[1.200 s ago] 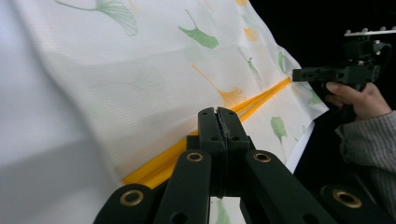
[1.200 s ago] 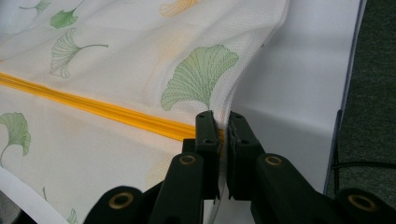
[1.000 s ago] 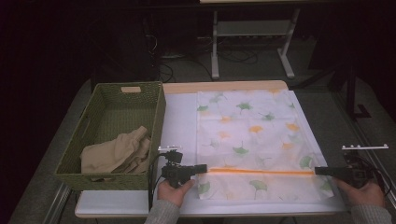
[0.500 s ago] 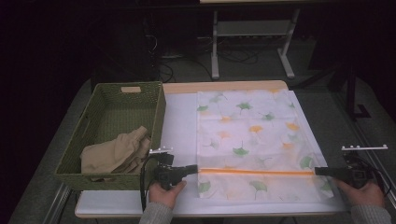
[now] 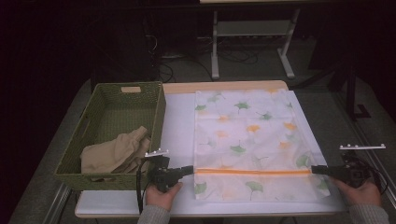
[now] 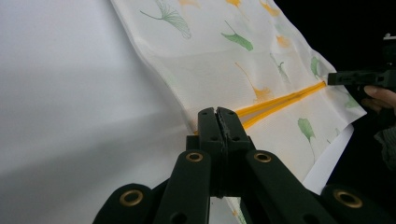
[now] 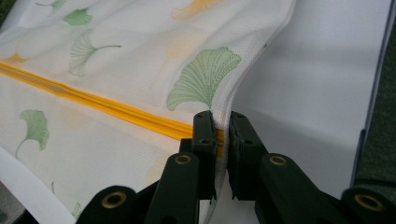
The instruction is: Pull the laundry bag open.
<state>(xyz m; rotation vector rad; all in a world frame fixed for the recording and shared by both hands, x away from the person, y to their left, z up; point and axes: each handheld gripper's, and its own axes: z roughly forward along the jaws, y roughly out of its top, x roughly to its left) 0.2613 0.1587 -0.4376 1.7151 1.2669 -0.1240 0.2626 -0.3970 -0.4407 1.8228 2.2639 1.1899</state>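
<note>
Since the earlier high views, the left claw (image 5: 187, 170) is sitting slightly further left and lower in the frame, its tip now at the left edge of the ginkgo-print cloth (image 5: 252, 140); the right claw (image 5: 317, 170) is holding the same place at the lower right. The right claw's jaws have just been opening a little, with the cloth's edge between them.

Going left to right in the high view: the green woven basket (image 5: 74, 158) is occupying the left, containing a crumpled beige garment (image 5: 116, 151). The cloth is lying flat on the white surface (image 5: 180, 121), right of centre, with an orange stripe (image 5: 252, 171) running across its lower part between the two claws.

In the left gripper view the left claw (image 6: 218, 116) is standing together, jaws shut at the cloth's edge by the stripe's end; whether fabric is pinched between them cannot be told. In the right gripper view the right claw (image 7: 223, 122) is standing narrowly apart, the hem lying in the gap.

Judged step: the operator is taking both ends of the stripe line in preparation for a fold or lift. The next move is likely calling for a firm pinch on the right hem, then both claws rising evenly to keep the cloth taut.
</note>
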